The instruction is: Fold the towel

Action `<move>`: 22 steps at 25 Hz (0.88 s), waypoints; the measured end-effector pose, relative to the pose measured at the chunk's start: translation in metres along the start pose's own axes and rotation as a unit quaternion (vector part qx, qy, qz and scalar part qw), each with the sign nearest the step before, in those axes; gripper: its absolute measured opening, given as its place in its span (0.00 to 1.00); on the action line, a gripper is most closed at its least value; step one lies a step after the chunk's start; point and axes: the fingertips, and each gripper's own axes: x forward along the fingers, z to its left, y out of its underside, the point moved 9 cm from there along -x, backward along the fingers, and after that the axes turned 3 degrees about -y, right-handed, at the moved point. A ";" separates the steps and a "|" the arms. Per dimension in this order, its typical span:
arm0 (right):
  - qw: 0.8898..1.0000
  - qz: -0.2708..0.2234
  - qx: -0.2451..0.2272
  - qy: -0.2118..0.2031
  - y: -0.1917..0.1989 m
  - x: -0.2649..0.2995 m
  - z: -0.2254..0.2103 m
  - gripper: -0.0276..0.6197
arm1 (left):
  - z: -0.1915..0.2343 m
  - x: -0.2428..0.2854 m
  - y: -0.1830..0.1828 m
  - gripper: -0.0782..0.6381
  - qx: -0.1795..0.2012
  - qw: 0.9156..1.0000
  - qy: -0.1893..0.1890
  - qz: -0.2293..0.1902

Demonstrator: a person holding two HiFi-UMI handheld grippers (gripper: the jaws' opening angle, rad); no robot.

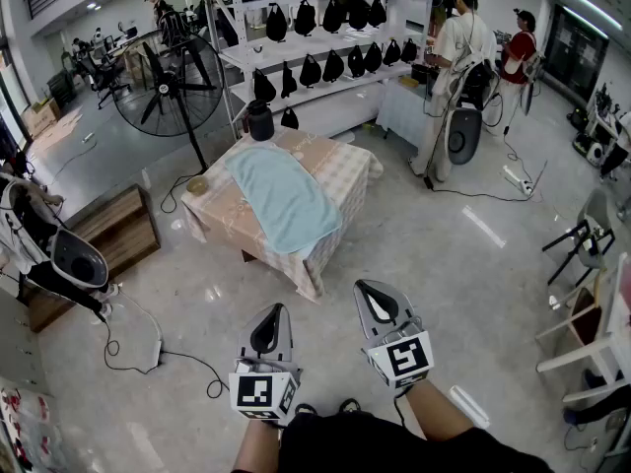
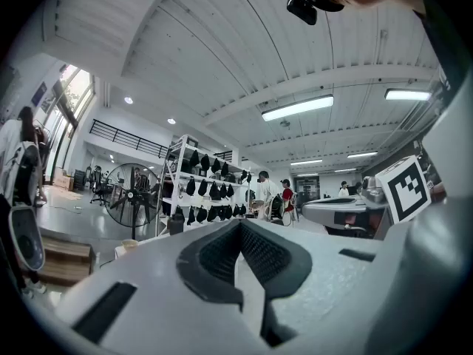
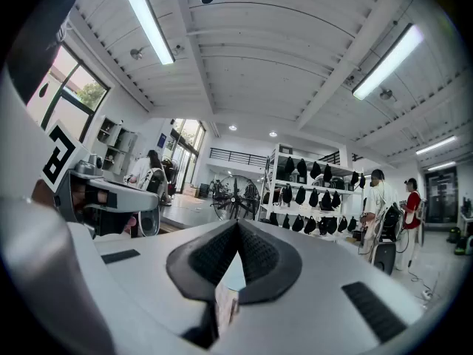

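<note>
A light blue towel (image 1: 283, 198) lies spread out lengthwise on a low table (image 1: 348, 168) with a checked beige cloth, in the middle of the head view. Both grippers are held level well in front of the table, over the floor. My left gripper (image 1: 275, 312) is shut with nothing between its jaws. My right gripper (image 1: 367, 290) is also shut and empty. In the left gripper view the left gripper (image 2: 242, 225) points toward the shelves. A sliver of the towel (image 3: 233, 272) shows past the shut tips of the right gripper (image 3: 238, 226).
A black jug (image 1: 260, 121) and a small bowl (image 1: 198, 185) stand on the table. A big floor fan (image 1: 174, 88) and a white shelf rack (image 1: 325, 47) of black bags are behind it. Two people (image 1: 460, 57) stand at the right. A wooden bench (image 1: 113, 239) and floor cables (image 1: 163, 353) are at the left.
</note>
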 end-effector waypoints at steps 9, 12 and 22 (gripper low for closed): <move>1.000 -0.005 0.013 0.002 0.001 -0.003 -0.011 0.05 | 0.006 0.002 0.002 0.12 -0.003 1.000 -0.024 0.003; 1.000 0.008 0.020 0.000 0.007 -0.004 -0.013 0.05 | 0.006 0.002 0.007 0.12 -0.003 1.000 -0.019 0.013; 0.998 0.036 0.034 -0.048 0.037 -0.014 -0.024 0.39 | -0.013 0.010 0.036 0.47 -0.029 0.998 0.007 0.061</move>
